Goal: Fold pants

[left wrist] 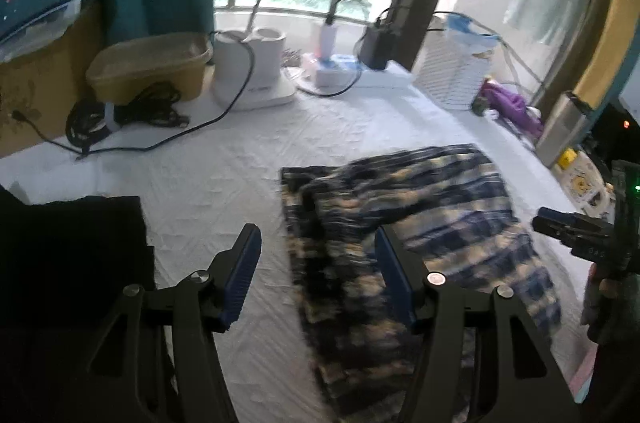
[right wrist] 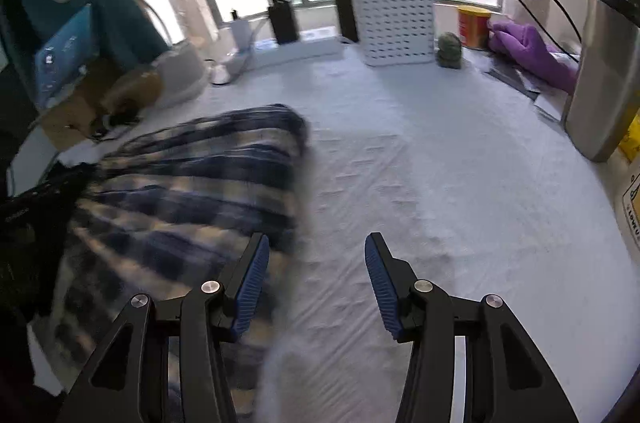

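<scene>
The plaid pants [left wrist: 420, 223], navy and cream, lie bunched and partly folded on the white sheet [left wrist: 224, 183]. My left gripper [left wrist: 316, 235] is open and empty, its right finger over the pants' left part and its left finger over bare sheet. In the right wrist view the pants [right wrist: 188, 191] lie at the left. My right gripper [right wrist: 316, 243] is open and empty, its left finger at the pants' right edge, the rest over bare sheet [right wrist: 440, 183]. The right gripper also shows at the right edge of the left wrist view [left wrist: 576, 227].
A dark garment [left wrist: 76, 263] lies at the left. At the back stand a tan tub [left wrist: 152, 67], black cables [left wrist: 128, 115], a white appliance [left wrist: 252, 71], a white perforated basket [right wrist: 394, 23], purple gloves [right wrist: 532, 51] and a metal canister [right wrist: 604, 83].
</scene>
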Demonstrator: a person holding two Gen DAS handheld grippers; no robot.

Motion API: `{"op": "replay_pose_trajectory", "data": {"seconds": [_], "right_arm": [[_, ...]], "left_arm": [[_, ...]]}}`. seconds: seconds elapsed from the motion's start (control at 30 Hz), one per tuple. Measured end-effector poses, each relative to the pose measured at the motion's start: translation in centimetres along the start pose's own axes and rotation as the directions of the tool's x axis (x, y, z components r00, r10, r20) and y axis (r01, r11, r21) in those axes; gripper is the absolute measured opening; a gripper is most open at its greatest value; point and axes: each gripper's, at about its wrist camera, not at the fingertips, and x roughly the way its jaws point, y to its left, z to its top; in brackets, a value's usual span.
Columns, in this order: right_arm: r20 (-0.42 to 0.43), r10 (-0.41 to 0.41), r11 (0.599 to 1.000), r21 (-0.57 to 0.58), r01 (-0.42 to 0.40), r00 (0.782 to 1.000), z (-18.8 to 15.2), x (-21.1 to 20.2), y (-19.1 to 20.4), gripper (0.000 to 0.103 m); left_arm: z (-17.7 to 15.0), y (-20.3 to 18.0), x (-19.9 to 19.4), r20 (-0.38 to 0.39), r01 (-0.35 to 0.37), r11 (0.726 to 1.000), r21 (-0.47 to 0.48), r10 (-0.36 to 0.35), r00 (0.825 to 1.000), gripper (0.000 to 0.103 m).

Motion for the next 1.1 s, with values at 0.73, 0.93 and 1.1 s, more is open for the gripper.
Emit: {"op": "replay_pose_trajectory", "data": {"seconds": [0.73, 0.93, 1.1], "right_arm": [[-0.062, -0.079, 0.991, -0.109, 0.072, 0.995, -4.2, -0.4, 2.5, 0.053], [-0.049, 0.004, 0.998, -0.07, -0.007, 0.999, -4.9, -2.4, 2.9, 0.053], [-0.092, 0.007, 0.992, -0.126, -0.019, 0.996, -6.1, -1.5, 4.2, 0.053]], "left_arm": [[-3.4, -0.3, 1.6, -0.098, -0.027, 0.999, 0.03, 0.03, 0.995, 0.068], [-3.0, -1.2, -1.3, -0.035, 0.022, 0.999, 0.042, -0.02, 0.999, 0.068], [-4.0, -1.4, -0.3, -0.082, 0.004, 0.999, 0.034, -0.002, 0.997, 0.068]]}}
